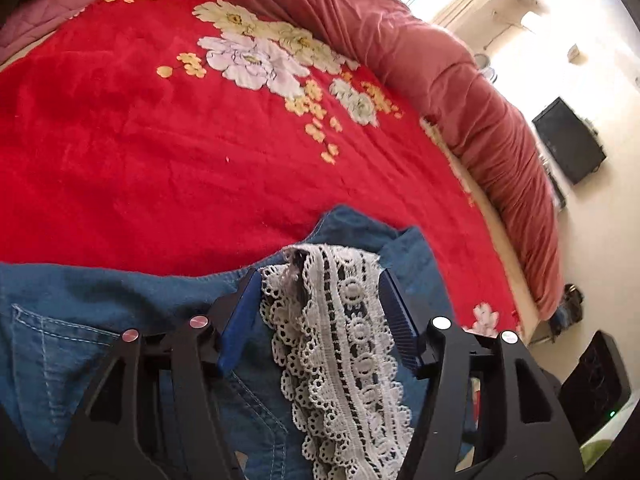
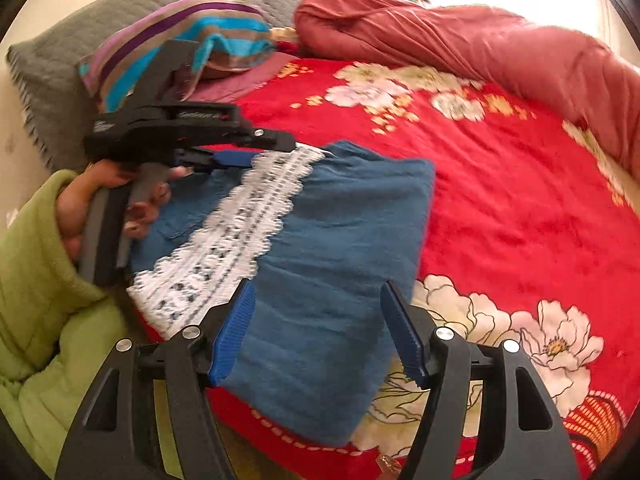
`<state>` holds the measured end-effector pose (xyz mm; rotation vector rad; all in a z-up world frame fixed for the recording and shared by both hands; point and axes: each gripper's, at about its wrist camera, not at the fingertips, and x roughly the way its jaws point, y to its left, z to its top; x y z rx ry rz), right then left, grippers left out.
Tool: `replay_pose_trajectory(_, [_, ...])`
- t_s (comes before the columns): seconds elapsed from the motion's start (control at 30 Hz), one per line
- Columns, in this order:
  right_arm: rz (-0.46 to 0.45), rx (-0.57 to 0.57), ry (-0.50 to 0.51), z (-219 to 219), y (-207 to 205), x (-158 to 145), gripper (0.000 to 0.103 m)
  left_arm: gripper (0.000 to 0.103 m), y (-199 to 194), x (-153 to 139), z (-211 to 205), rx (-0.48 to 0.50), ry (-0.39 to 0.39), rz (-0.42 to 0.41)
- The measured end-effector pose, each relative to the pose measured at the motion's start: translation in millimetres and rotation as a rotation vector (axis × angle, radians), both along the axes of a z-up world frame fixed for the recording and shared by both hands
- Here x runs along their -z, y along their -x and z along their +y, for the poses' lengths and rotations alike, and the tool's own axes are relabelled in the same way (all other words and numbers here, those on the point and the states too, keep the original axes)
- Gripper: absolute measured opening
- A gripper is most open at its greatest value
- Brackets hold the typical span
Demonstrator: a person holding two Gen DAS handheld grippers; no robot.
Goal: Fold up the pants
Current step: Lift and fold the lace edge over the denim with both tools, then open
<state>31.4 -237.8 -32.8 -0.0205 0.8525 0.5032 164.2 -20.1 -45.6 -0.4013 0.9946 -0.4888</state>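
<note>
While the blue denim pants (image 2: 332,264) lie folded on the red floral blanket (image 2: 520,208) at lower centre of the right wrist frame, their white lace trim (image 1: 344,344) is seen between the spread jaws of the left gripper (image 1: 320,316); actual contact cannot be confirmed. The right gripper (image 2: 320,332) is held open over the denim, nothing clamped. A rolled pink quilt (image 2: 500,44) is seen along the upper right, a striped pillow (image 2: 180,36) at upper left.

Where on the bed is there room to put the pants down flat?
The red blanket lies bare between the folded pants and the rolled pink quilt. The near corner is crowded: pants, white lace and both grippers, left and right. Pillows fill the head end.
</note>
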Motion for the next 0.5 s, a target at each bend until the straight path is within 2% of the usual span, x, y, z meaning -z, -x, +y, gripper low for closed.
replay_pose_trajectory(0.03, [-0.001, 0.000, -0.006, 1.6, -1.7, 1.4, 0.064, 0.027, -0.1, 1.0, -2.4, -0.005, -0.018, 0.002])
replay_pose_trajectory(0.13, [-0.004, -0.002, -0.001, 7.1, -7.5, 4.1, 0.064, 0.010, -0.2, 0.2, -8.0, -0.008, -0.036, -0.012])
replay_pose_trajectory(0.23, [-0.020, -0.013, 0.017, 14.2, -10.8, 4.8, 0.064, 0.009, 0.2, -17.1, -15.6, 0.006, -0.039, -0.103])
replay_pose_trajectory(0.3, [-0.023, -0.016, 0.035, 19.3, -13.9, 7.0, 0.064, 0.009, -1.6, -21.6, -19.3, 0.011, -0.073, -0.139])
replay_pose_trajectory(0.4, [-0.003, -0.021, 0.068, 24.8, -17.2, 15.3, 0.064, 0.013, -5.8, -9.8, -14.6, -0.021, -0.124, -0.103])
replay_pose_trajectory(0.5, [0.009, -0.025, 0.095, 29.0, -18.0, 22.9, 0.065, 0.028, -8.7, -1.9, -3.6, -0.053, -0.127, -0.068])
